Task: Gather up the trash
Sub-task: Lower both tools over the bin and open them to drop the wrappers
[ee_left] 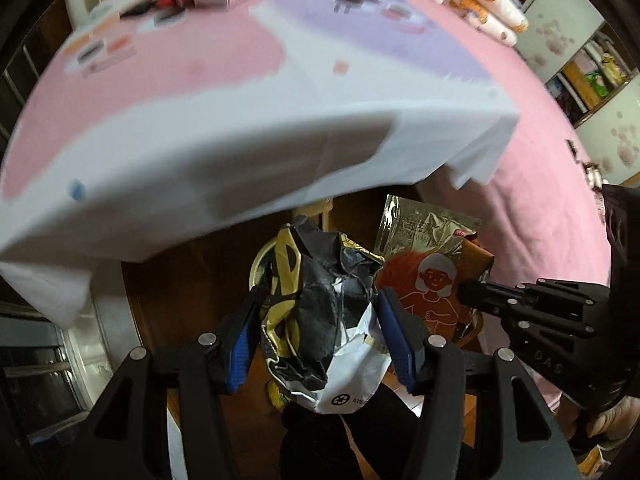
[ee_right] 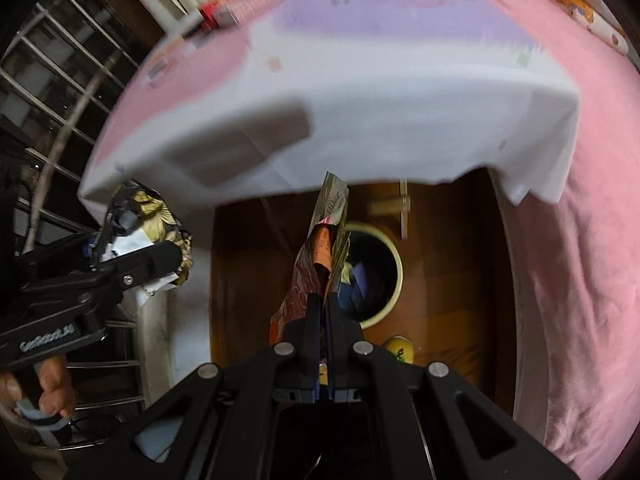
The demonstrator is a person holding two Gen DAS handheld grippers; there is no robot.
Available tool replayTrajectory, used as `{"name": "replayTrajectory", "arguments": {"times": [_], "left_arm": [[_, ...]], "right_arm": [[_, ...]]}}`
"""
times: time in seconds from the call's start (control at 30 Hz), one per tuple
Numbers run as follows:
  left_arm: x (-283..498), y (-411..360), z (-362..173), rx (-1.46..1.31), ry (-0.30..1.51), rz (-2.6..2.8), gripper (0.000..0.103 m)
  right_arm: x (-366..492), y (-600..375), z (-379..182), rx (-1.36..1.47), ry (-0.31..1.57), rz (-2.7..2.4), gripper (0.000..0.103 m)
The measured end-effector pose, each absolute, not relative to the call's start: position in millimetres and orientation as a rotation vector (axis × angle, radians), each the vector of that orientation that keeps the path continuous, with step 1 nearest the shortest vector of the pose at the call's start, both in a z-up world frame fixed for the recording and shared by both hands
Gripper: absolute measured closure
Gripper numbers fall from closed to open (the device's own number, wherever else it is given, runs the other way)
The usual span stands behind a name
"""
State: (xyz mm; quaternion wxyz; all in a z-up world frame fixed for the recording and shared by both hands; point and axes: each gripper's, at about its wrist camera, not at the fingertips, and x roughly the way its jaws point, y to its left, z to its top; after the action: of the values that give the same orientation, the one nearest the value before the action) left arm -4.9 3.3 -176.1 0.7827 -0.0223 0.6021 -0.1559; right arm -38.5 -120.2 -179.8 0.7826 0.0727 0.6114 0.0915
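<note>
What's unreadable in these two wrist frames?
- Round cream-rimmed trash bin: in the left wrist view, almost all hidden behind the crumpled black, gold and white wrapper.
- Bin contents: in the right wrist view, dark and partly covered by the flat orange and silver foil packet.
- Small items on the pink and white tablecloth: blurred in both views.
- Packet print: too small, creased.

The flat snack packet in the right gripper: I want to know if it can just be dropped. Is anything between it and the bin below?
Nothing visible does. The right gripper holds the flat snack packet above the floor, and the round bin sits open just beside and below it, with trash already inside. The draped cloth hangs farther back, clear of the bin's mouth.
</note>
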Motion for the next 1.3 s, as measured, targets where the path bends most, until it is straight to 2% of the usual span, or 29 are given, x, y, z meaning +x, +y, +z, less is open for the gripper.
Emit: {"name": "replayTrajectory", "arguments": {"times": [0.47,0.67,0.77,0.83,0.87,0.9,1.07,1.3], "left_arm": [[16.3,-29.4,-406.2,-0.065,1.362,-0.167,0.047],[25.3,-39.9,-469.6,-0.052,1.375,-0.153,0.042],[29.0,-40.8,-487.1,-0.03,1.381,-0.137,0.034],[32.6,-38.4,-494.7,-0.027,1.383,-0.121,0.025],[33.3,-36.5,-496.2,-0.025,1.377,-0.106,0.016],[35.5,-35.2,-495.1,-0.028,1.374,-0.098,0.011],[38.8,-25.4,-488.8,-0.037,1.352,-0.063,0.008],[31.0,-12.6,-445.3,-0.056,1.308,-0.04,0.008]], "right_arm": [[15.4,-127.2,-439.1,0.068,1.495,0.213,0.101],[34.3,-131.3,-508.7,0.075,1.562,0.223,0.101],[40.0,-129.6,-526.3,0.103,1.589,0.253,0.095],[44.6,-130.3,-533.9,0.096,1.609,0.254,0.08],[47.3,-131.1,-534.8,0.097,1.611,0.25,0.068],[48.5,-131.2,-534.6,0.098,1.61,0.248,0.06],[53.5,-140.0,-529.5,0.113,1.591,0.236,0.057],[38.7,-146.2,-491.4,0.162,1.562,0.215,0.057]]}}
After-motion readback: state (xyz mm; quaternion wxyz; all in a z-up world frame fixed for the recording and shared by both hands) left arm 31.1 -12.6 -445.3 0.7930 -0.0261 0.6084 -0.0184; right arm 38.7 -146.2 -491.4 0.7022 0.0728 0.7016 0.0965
